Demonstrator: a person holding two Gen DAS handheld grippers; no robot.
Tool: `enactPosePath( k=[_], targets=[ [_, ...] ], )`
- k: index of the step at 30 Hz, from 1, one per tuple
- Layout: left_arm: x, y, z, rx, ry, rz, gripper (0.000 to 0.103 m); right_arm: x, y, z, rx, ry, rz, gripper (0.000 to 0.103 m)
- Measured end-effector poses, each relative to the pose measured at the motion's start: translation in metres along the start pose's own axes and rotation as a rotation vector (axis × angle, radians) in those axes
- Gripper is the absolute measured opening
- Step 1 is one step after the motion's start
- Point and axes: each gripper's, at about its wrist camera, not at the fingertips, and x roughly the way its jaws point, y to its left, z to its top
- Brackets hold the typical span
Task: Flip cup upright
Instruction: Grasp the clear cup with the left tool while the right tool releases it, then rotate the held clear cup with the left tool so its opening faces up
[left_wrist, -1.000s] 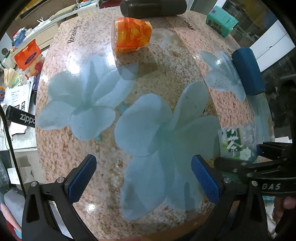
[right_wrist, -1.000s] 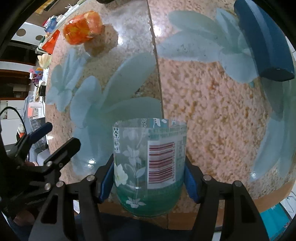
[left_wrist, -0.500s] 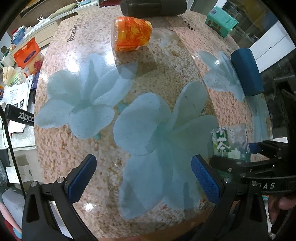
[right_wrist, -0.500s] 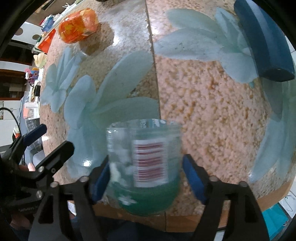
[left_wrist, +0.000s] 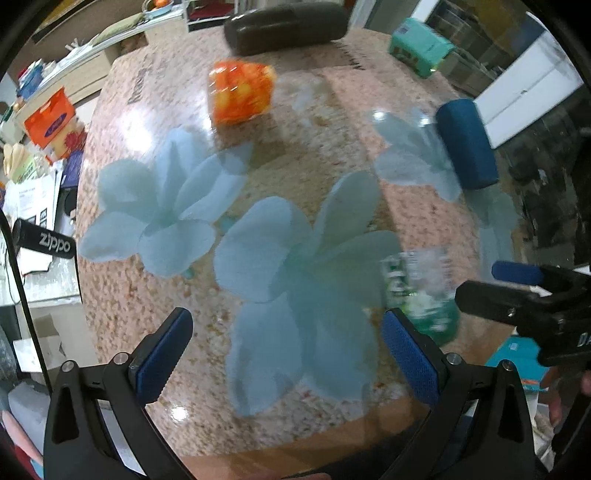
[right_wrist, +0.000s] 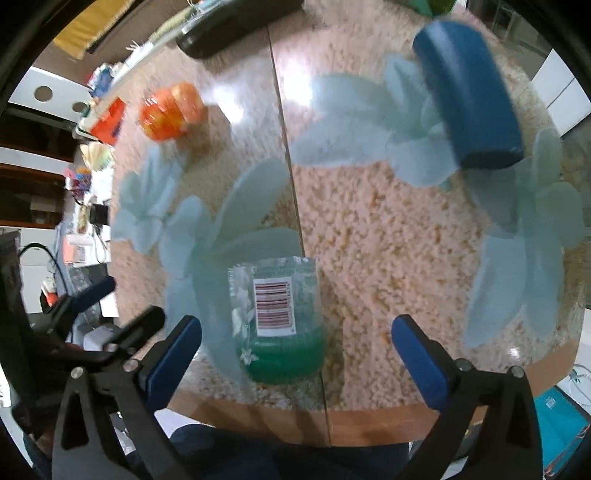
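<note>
The cup (right_wrist: 279, 321) stands upright at the table's (right_wrist: 388, 236) near edge, green base down, axis vertical, just ahead of the right gripper (right_wrist: 295, 343), jaws wide and clear. Left gripper (left_wrist: 286, 347) hangs open, farther off.

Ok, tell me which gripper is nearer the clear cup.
Right. The right gripper is open around the cup. The left gripper hangs open off to the cup's left.

Pale blue flowers on speckled pink-beige

The table (right_wrist: 388, 229) is pebbled pink-beige with pale blue blossoms. The clear cup (right_wrist: 277, 321) has a green base and white barcode label. At ten o'clock an orange-yellow cup (right_wrist: 171, 110); at one o'clock a dark blue case (right_wrist: 469, 92).
</note>
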Motion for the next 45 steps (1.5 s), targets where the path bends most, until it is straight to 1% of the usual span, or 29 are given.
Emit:
enactPosePath(
  k=[2,4,6,8,10,13,15,17,20,22,26,28,30,31,32,33,38,43,45],
  targets=[
    [-0.008,-0.011,0.002,0.012,-0.003,-0.003,0.103,-0.013,-0.007,-0.003,-0.004,-0.028,0.008,0.103],
    [-0.015,-0.023,0.004,0.015,-0.007,-0.033,0.103,-0.026,-0.014,-0.003,0.001,-0.051,0.021,0.103],
    [-0.018,-0.038,0.008,0.008,0.023,-0.071,0.103,-0.040,-0.022,0.001,0.015,-0.083,0.031,0.103],
    [-0.018,-0.051,0.011,0.007,0.045,-0.090,0.103,-0.055,-0.029,0.004,0.025,-0.121,0.039,0.103],
    [-0.017,-0.062,0.016,0.000,0.055,-0.078,0.103,-0.061,-0.036,0.003,0.021,-0.137,0.055,0.103],
    [0.002,-0.074,0.025,-0.007,0.118,-0.036,0.103,-0.066,-0.048,0.005,-0.001,-0.140,0.073,0.103],
    [0.017,-0.077,0.031,-0.032,0.152,-0.014,0.103,-0.065,-0.060,0.005,-0.009,-0.131,0.086,0.103],
    [0.029,-0.079,0.033,-0.037,0.167,-0.010,0.103,-0.063,-0.068,0.005,-0.010,-0.122,0.096,0.103],
    [0.050,-0.079,0.036,-0.059,0.212,0.014,0.103,-0.060,-0.082,0.007,-0.012,-0.101,0.117,0.103],
    [0.062,-0.077,0.036,-0.082,0.223,0.010,0.103,-0.060,-0.092,0.009,-0.017,-0.091,0.123,0.103],
    [0.081,-0.075,0.035,-0.111,0.247,0.043,0.103,-0.055,-0.108,0.011,-0.018,-0.071,0.126,0.103],
    [0.087,-0.074,0.034,-0.138,0.258,0.034,0.096,-0.054,-0.113,0.012,-0.021,-0.062,0.129,0.103],
    [0.091,-0.072,0.032,-0.175,0.271,0.008,0.087,-0.050,-0.115,0.015,-0.027,-0.051,0.136,0.103],
    [0.093,-0.072,0.031,-0.182,0.270,0.010,0.084,-0.051,-0.114,0.015,-0.031,-0.047,0.140,0.103],
    [0.094,-0.071,0.031,-0.188,0.269,0.019,0.076,-0.049,-0.114,0.017,-0.034,-0.042,0.144,0.103],
    [0.094,-0.071,0.031,-0.197,0.271,0.026,0.071,-0.048,-0.114,0.018,-0.039,-0.040,0.148,0.103],
    [0.092,-0.062,0.032,-0.228,0.275,0.017,0.068,-0.047,-0.112,0.022,-0.068,-0.029,0.164,0.103],
    [0.088,-0.063,0.027,-0.202,0.266,0.038,0.066,-0.042,-0.110,0.024,-0.073,-0.021,0.175,0.103],
    [0.088,-0.068,0.029,-0.194,0.243,0.039,0.065,-0.042,-0.110,0.024,-0.072,-0.024,0.177,0.103]
  ],
)
